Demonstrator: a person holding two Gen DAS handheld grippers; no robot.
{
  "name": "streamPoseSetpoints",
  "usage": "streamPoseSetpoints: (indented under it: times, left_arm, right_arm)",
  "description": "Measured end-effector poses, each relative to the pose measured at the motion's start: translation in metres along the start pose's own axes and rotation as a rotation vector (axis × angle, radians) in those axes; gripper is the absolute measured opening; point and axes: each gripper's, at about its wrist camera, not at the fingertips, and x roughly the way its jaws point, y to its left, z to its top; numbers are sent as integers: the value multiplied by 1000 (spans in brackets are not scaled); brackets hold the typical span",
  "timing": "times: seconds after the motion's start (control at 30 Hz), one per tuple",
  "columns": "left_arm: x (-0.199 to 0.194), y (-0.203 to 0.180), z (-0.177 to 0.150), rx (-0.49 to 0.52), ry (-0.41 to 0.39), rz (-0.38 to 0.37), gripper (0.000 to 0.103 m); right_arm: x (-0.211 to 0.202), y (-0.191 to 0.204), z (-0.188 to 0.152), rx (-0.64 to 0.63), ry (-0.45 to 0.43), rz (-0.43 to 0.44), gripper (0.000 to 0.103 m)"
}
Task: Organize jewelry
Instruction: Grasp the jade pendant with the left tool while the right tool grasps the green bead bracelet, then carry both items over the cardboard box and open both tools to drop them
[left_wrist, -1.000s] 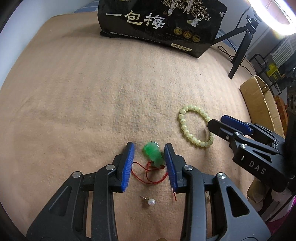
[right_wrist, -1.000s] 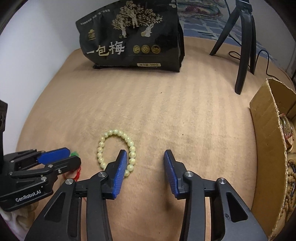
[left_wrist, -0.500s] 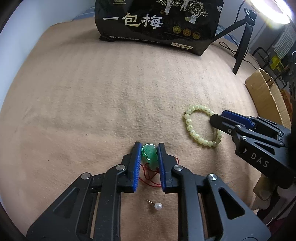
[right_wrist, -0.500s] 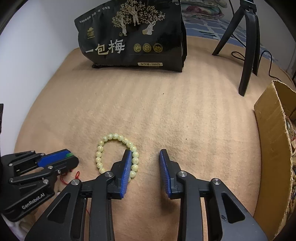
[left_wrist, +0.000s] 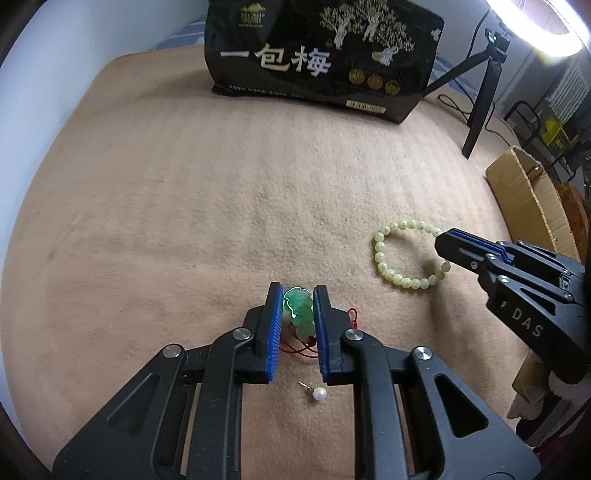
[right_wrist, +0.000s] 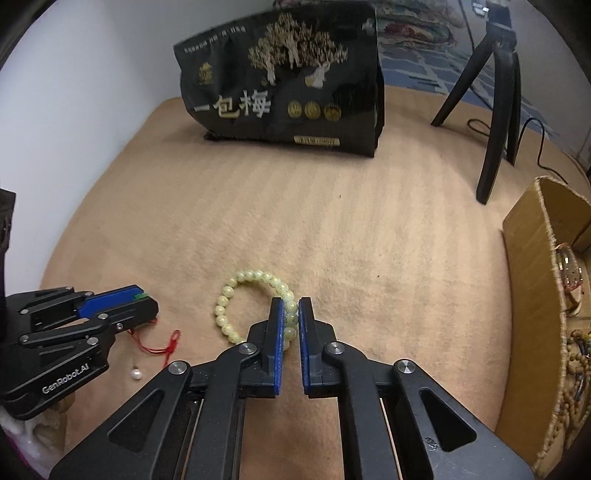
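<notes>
On tan blanket (striped), blk bag, tripod

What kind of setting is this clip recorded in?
Probably a home room used as a makeshift recording spot: a tan blanket like a bed cover, a black snack bag, a ring light on a tripod, and a cardboard box holding jewelry.

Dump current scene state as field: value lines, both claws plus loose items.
left claw: shut on green jade pendant with red cord
right claw: shut on pale yellow-green bead bracelet
loose item: white pearl stud earring, on tan blanket beneath left claw
container: brown cardboard box at right, jewelry already inside
background: black snack bag, black tripod
</notes>
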Motion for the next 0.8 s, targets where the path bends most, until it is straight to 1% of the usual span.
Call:
streamPoseSetpoints:
  times: [0.33, 0.8]
  left_arm:
    - [-43, -4, -1, 7, -73, -15, 15]
    - [-115, -20, 0, -2, -187, -78, 15]
  right_arm:
    - [-46, 6, 4, 2, -90, 9, 6]
    - [-120, 14, -2, -25, -202, -19, 6]
